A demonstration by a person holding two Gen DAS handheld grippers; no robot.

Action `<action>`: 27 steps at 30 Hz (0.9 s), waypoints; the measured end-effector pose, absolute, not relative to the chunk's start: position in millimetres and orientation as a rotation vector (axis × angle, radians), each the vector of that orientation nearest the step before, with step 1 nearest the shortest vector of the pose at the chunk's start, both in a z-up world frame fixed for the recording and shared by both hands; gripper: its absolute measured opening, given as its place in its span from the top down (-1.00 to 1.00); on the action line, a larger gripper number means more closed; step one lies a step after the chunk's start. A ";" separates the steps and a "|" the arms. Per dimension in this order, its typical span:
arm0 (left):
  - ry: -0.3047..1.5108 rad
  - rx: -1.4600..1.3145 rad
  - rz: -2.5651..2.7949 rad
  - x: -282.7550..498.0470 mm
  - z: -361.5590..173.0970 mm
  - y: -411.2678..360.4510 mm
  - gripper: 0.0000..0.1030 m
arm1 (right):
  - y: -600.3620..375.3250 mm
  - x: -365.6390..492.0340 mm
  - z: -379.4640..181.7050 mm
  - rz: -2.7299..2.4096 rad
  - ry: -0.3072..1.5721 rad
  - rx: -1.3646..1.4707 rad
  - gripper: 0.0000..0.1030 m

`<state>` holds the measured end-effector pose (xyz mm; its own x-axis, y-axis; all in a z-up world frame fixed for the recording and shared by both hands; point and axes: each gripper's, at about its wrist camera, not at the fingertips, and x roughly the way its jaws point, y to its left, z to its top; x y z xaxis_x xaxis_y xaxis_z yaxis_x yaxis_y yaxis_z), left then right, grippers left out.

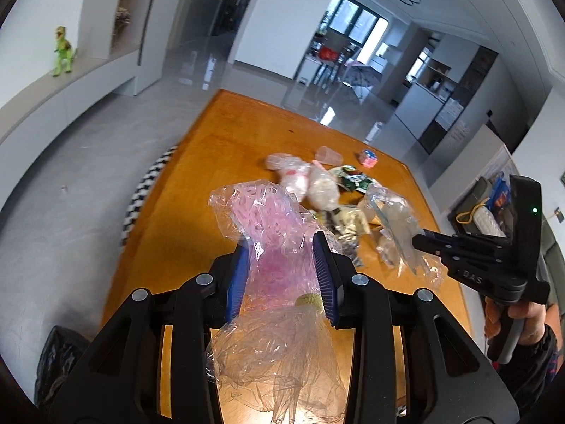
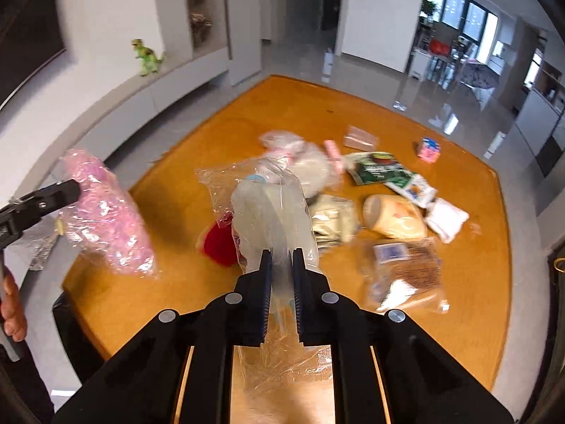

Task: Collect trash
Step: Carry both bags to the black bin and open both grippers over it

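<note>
Left wrist: left gripper (image 1: 282, 247) clamped on crinkled clear bag of pink shreds (image 1: 272, 233), lifted above orange wooden table (image 1: 226, 130) for binning.
Right wrist: right gripper (image 2: 282, 258) pinched near-closed on clear plastic bag (image 2: 272, 212), raised over same table, leftover litter behind.

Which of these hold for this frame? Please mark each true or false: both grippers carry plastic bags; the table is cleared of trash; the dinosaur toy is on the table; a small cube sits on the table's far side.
1. Both grippers hold plastic bags. True: the left gripper is shut on the pink-filled bag, the right gripper on the clear bag.
2. The wooden table is cleared of trash. False: wrappers, a yellow cup and other bags remain.
3. The green dinosaur toy is on the table. False: it stands on the wall ledge.
4. A small cube sits on the table's far side. True.
</note>
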<state>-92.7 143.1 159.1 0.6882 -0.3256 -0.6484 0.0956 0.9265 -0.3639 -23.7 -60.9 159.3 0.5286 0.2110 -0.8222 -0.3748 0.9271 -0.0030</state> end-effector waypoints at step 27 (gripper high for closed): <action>0.842 -0.399 0.481 -329.9 63.6 353.2 0.32 | 257.9 -219.9 93.3 1.138 1.032 -0.349 0.75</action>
